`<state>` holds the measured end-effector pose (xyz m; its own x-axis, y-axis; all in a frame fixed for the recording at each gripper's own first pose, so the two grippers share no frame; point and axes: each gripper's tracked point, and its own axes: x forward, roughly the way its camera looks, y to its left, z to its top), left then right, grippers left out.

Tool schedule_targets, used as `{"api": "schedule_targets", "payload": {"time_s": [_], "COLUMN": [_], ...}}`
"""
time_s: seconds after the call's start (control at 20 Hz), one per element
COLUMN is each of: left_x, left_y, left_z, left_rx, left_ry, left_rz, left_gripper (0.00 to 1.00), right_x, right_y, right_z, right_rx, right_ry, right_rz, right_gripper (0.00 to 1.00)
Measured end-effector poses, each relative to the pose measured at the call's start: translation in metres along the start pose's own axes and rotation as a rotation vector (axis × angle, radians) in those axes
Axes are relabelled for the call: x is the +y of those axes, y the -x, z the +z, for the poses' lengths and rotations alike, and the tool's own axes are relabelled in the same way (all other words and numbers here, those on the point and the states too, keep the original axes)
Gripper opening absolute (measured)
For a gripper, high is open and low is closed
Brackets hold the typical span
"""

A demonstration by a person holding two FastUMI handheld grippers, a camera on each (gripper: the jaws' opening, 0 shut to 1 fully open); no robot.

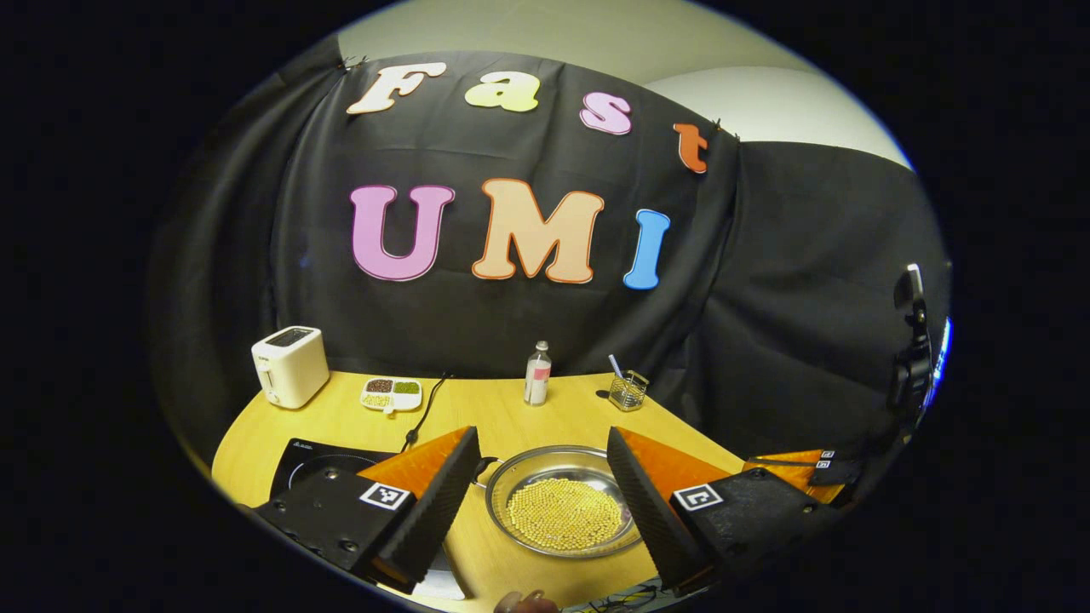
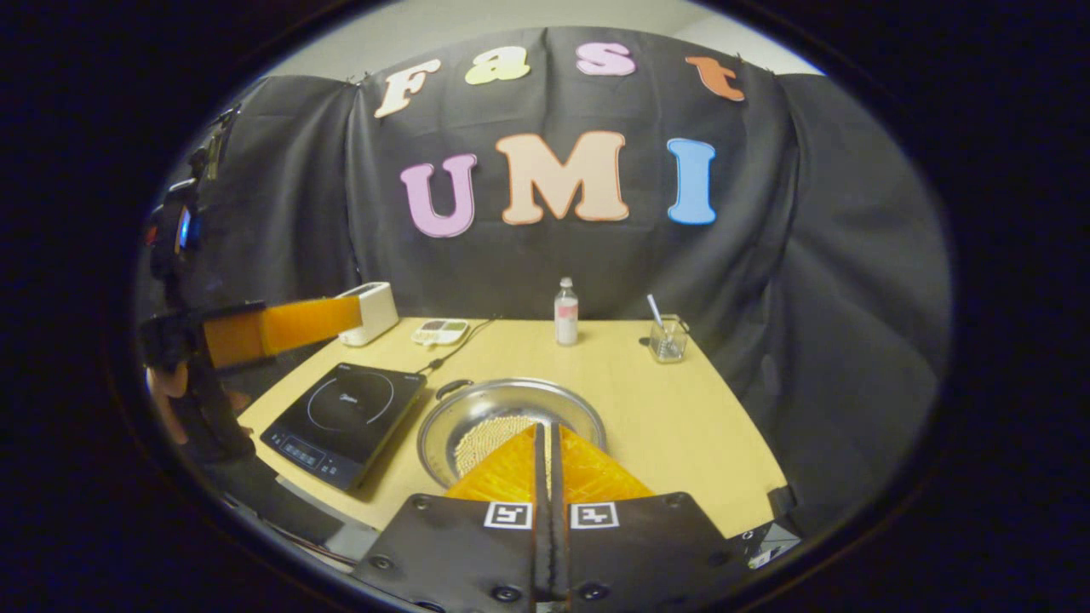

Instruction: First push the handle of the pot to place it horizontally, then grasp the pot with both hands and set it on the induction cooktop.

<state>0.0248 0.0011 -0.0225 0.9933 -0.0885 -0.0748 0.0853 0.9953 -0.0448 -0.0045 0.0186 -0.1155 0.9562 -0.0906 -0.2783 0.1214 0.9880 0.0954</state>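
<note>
A shallow steel pot (image 1: 588, 466) holding small yellow beads rests on the wooden table, with a dark loop handle (image 1: 485, 468) on its left side. My left gripper (image 1: 541, 436) is open and hovers short of the pot, one finger to each side of it. A black induction cooktop (image 1: 328, 464) lies to the left, partly behind the left finger. In the right gripper view, my right gripper (image 2: 545, 428) is shut, its tips above the near part of the pot (image 2: 502, 409). The handle (image 2: 451, 387) points toward the cooktop (image 2: 345, 417). The near rim is hidden.
Along the back of the table stand a white toaster (image 1: 289, 366), a divided dish of beans (image 1: 392, 394), a small bottle (image 1: 537, 375) and a wire cup with a straw (image 1: 628, 392). A black cable (image 1: 426, 409) runs to the cooktop. Table edge lies near.
</note>
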Motion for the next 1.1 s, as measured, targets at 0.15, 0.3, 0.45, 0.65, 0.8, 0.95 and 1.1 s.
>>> {"api": "schedule_targets", "payload": {"time_s": [0.15, 0.3, 0.45, 0.65, 0.8, 0.95, 1.1], "left_x": [0.013, 0.022, 0.02, 0.021, 0.02, 0.02, 0.022], "left_y": [-0.005, -0.006, -0.01, -0.014, -0.015, -0.014, -0.01], "left_z": [-0.011, -0.018, -0.028, -0.039, -0.042, -0.049, -0.055], "left_rx": [0.028, 0.041, 0.051, 0.078, 0.08, 0.095, 0.109], "left_ry": [0.013, 0.012, 0.063, 0.093, 0.074, 0.068, 0.064], "left_rz": [0.031, 0.081, 0.109, 0.169, 0.203, 0.235, 0.275], "left_gripper": [0.97, 0.97, 0.97, 0.97, 0.97, 0.97, 0.97], "right_x": [-0.001, -0.006, -0.015, -0.023, -0.026, -0.024, -0.025], "right_y": [-0.015, -0.029, -0.039, -0.051, -0.056, -0.062, -0.067], "right_z": [-0.032, -0.062, -0.083, -0.11, -0.128, -0.143, -0.151], "right_rx": [0.074, 0.145, 0.195, 0.265, 0.309, 0.36, 0.396], "right_ry": [-0.03, -0.052, -0.051, -0.075, -0.064, -0.067, -0.073], "right_rz": [0.022, 0.056, 0.094, 0.139, 0.155, 0.191, 0.22], "right_gripper": [0.02, 0.02, 0.0, 0.02, 0.02, 0.02, 0.02]}}
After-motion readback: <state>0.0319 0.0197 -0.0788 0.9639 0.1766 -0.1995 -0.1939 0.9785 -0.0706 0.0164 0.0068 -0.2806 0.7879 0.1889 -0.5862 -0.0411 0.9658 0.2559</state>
